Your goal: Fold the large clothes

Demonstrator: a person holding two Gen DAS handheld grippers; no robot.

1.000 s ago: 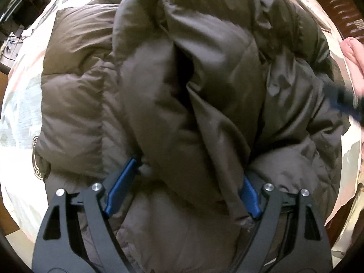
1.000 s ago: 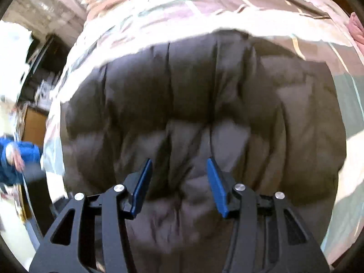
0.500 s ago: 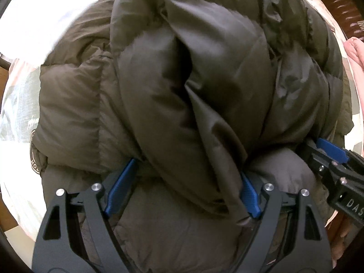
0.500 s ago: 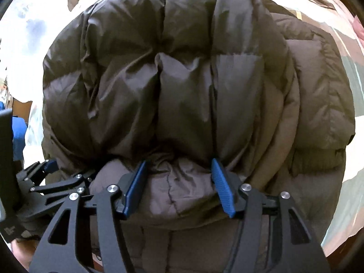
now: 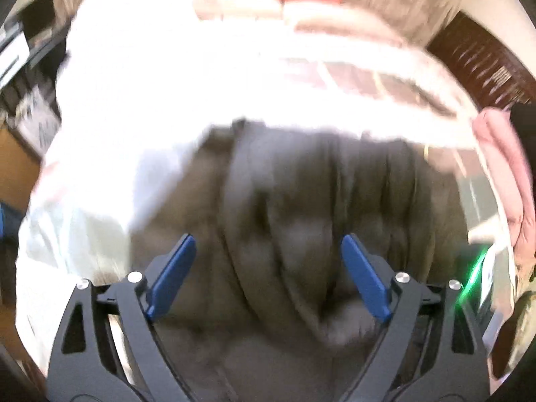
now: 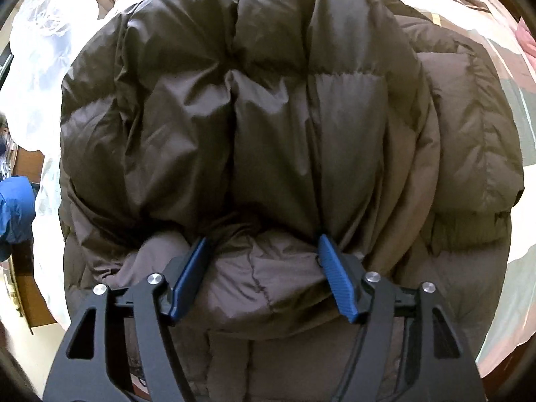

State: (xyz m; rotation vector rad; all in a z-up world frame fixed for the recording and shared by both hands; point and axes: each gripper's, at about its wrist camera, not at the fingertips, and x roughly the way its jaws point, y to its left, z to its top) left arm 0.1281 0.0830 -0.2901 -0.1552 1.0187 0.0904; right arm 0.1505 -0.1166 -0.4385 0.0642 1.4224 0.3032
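Down jacket (image 6: 274, 107), dark brown and quilted, lies folded in a thick bundle on a bed with a pale patterned bedspread (image 6: 516, 221). From the right wrist view the right hand-held gripper (image 6: 264, 278) points steeply down at the near edge of the bundle; a puffy fold of the jacket sits between its blue pads (image 6: 335, 281), which touch the fabric on both sides while the jaws are opening. The upper folded layer bulges just beyond the fingertips, and a ribbed cuff shows at the right side of the bundle.

In the left wrist view, which is smeared by motion blur, the left hand-held gripper (image 5: 268, 274) hangs above the jacket (image 5: 301, 207) with its jaws wide and opening further; its blue pads (image 5: 174, 274) stand clear of the cloth and nothing is held between them. Beyond the jacket the bedspread (image 5: 234, 93) is washed out by bright light. A pink cloth (image 5: 502, 167) lies at the right edge of the bed, and dark furniture shows at the far left
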